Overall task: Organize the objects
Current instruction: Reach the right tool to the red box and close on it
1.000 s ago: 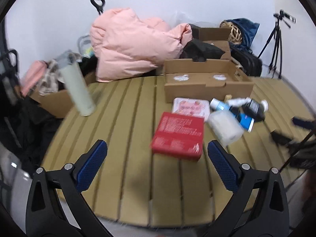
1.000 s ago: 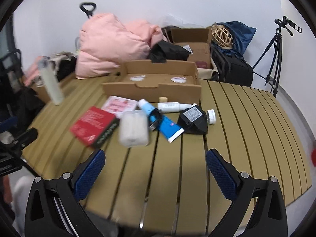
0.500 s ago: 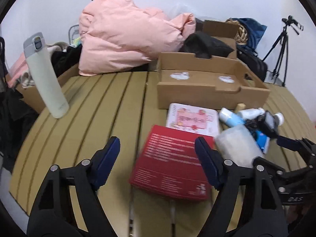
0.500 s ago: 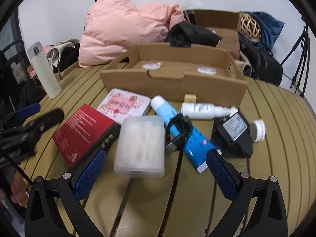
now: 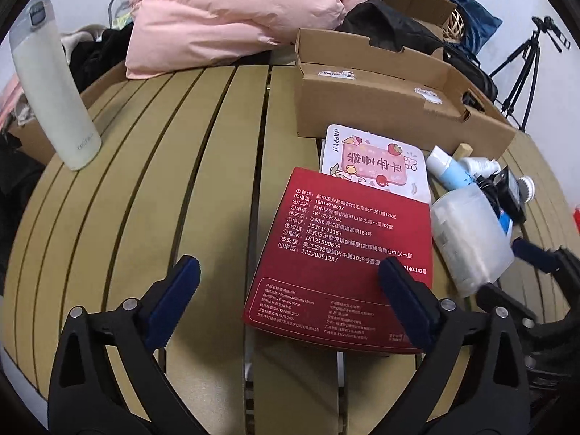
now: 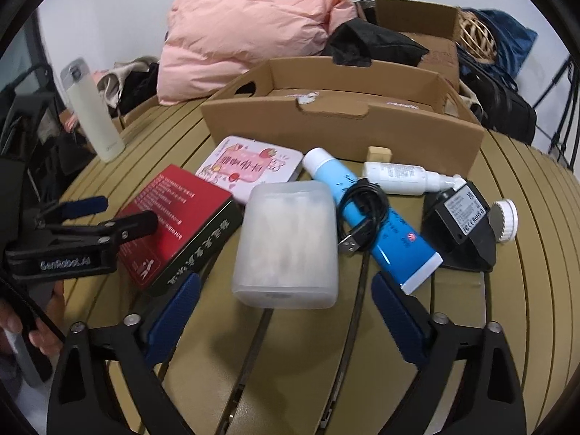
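Your left gripper (image 5: 288,277) hangs over the near edge of the red box (image 5: 344,250), its fingers spread wide and just reopened after a brief narrowing; one sits over the box's near right corner, the other over bare desk (image 5: 145,181), so nothing is gripped. That stance looks like a line-up for taking the box across its width. Your right gripper (image 6: 284,290) has been narrowing a little but is open too, its fingers flanking the near end of the clear case (image 6: 286,243) without pressing it, likely your next pick.

The loose things sit bunched in front of the cardboard tray (image 6: 344,130), probably because that is where they belong: the pink tin (image 6: 250,165) partly under the red box, the blue tube (image 6: 369,214) with a black cable (image 6: 362,214) coiled on it, a white spray bottle (image 6: 398,177), a black adapter (image 6: 460,221) and a white cap (image 6: 504,221).

The tray's front wall hides most of its floor, so you cannot tell how much room is free. In the left view the right gripper blocks part of the case, and the adapter and cap are hard to make out
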Motion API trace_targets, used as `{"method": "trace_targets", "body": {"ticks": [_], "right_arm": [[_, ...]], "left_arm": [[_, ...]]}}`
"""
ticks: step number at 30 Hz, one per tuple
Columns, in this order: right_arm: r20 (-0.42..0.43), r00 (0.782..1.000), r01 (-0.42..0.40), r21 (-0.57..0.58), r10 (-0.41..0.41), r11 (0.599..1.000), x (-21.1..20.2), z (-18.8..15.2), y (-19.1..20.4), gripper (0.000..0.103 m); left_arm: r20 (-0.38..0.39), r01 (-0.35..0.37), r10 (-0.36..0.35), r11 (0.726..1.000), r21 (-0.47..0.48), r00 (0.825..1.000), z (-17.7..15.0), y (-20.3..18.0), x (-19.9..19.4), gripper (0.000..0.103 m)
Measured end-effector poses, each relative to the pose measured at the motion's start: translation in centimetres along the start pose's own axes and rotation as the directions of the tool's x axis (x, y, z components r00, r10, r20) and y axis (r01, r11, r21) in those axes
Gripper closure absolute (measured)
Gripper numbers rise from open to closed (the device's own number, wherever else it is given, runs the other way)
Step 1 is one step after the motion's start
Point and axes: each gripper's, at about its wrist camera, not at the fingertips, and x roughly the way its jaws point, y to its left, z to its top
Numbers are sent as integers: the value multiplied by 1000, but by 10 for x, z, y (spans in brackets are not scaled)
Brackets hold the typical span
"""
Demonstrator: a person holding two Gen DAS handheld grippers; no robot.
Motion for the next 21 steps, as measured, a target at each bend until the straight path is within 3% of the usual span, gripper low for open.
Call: {"method": "trace_targets", "body": {"ticks": [3,5,7,9,10,12,14,18,21], "right_arm": [[-16,998,66,-31,-67,997,6,-1,3,24],[-24,995,93,-10,-93,996,7,-1,-4,25],[-16,993,119,28,-119,993,1,-1,-12,30],[46,990,134,51,-137,990,-13,0,-15,34],[73,990,115,57,-119,992,-18,1,-15,35],[139,990,-22,72,12,997,-33,1,-14,36],[141,984,-119,66,109,991,-36,1,-9,40],[33,973,-230,-11,230,973,-17,-4,17,42],[-40,974,-223,-29,222,974,4,-3,30,42]], "left_arm": [[-25,40,-41,999,-24,999,-2,0,0,7],[-87,163,-161,986,17,983,-8,-16,2,6],[-74,157,-149,981,118,986,-12,-37,-4,6],[-54,160,-154,979,128,987,-10,-38,-9,9],[-36,169,-166,982,82,985,-7,-29,-12,12],[-9,137,-137,990,-28,990,-3,-7,-13,21],[-31,102,-105,989,-104,994,-1,8,-5,33],[-67,119,-132,978,-172,989,0,18,4,32],[-70,139,-150,979,-148,986,2,13,7,32]]}}
